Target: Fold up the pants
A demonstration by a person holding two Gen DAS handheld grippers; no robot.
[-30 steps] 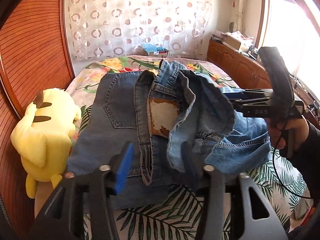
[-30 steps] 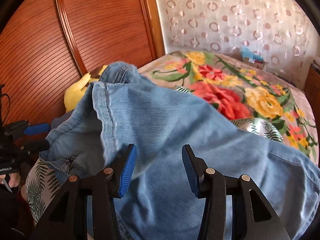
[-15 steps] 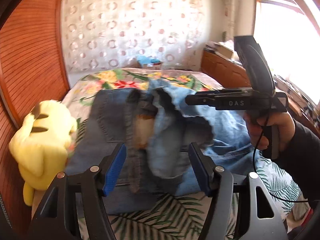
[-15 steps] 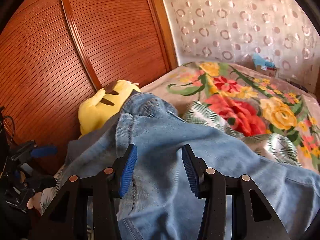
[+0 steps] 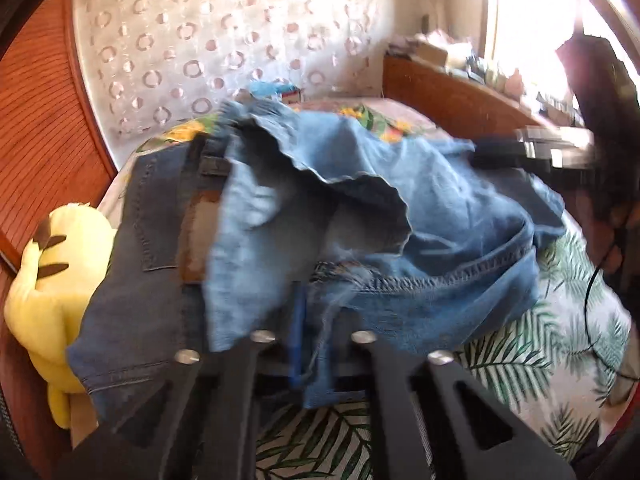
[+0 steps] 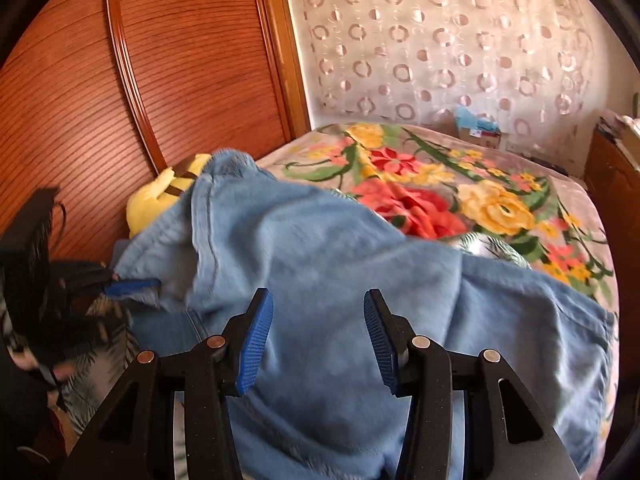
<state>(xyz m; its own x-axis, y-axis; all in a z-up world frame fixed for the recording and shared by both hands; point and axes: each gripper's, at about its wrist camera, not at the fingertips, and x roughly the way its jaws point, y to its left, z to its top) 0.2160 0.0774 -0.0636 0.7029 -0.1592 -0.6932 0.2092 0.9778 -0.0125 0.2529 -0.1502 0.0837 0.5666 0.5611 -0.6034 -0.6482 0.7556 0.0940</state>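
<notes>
Pinching a bunched fold of the jeans (image 5: 400, 216), the left gripper (image 5: 316, 344) has its jaws clenched on denim near the bed's (image 5: 532, 364) front edge, probably to carry that layer across the rest. The jeans lie heaped along the bed's left side, beside a yellow plush toy (image 5: 52, 280) against the wooden wall.

From the left wrist view you see the darker seat panel with its pocket and worn patch, plus the blurred right gripper (image 5: 492, 154) over the cloth. From the right wrist view, the right gripper (image 6: 318, 340) hangs with jaws released above the pale denim, gripping nothing, and the flowered far end of the bed shows.
</notes>
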